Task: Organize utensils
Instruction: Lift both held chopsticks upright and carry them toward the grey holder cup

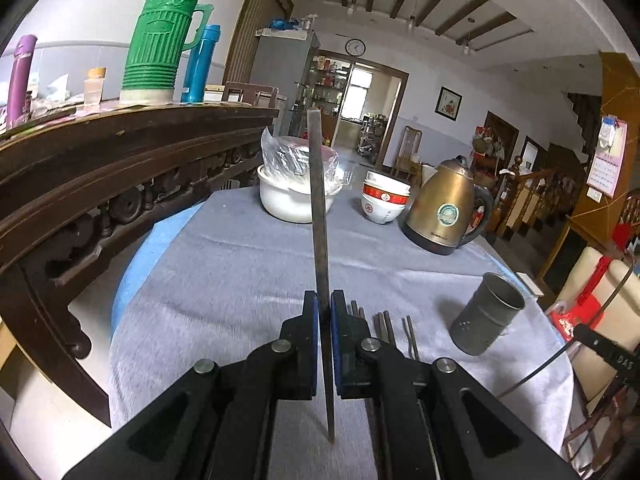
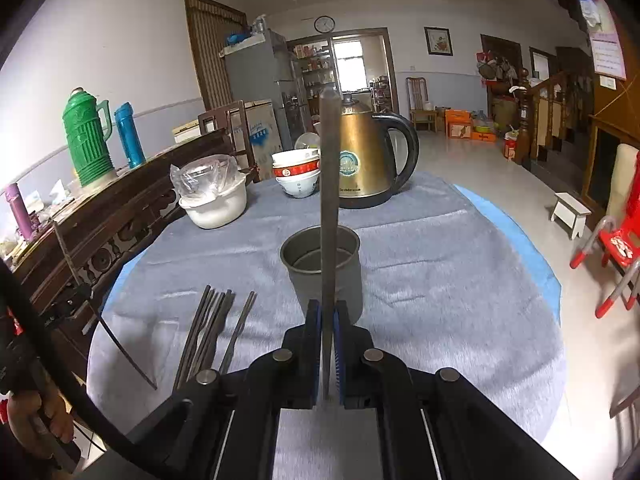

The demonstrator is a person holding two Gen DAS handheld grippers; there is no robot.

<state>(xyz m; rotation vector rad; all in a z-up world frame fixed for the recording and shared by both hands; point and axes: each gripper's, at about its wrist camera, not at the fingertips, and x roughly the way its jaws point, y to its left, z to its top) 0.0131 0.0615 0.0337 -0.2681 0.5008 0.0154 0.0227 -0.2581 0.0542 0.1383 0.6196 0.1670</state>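
Blue-padded left tongs (image 1: 325,300) clamp a dark chopstick (image 1: 319,216), angled slightly downward over the grey-clothed table (image 1: 240,272). Loose chopsticks (image 2: 212,328) lie left of the metal cup (image 2: 320,256). Right tongs (image 2: 327,308) pinch another chopstick (image 2: 329,200) before that cup.

Cup (image 2: 324,268) btwn chopsticks (image 2: 212,328) at left & kettle (image 2: 368,156) behind.

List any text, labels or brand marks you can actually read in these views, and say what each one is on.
"DAS": partial lettering on the right gripper, cut off at the edge of the left wrist view.
Kettle: a round badge and a line of print at the base, both too blurred to read.
Bowls: red band with a round mark, unreadable.
Wall clock: numerals too small.
Wall calendar: print too small.
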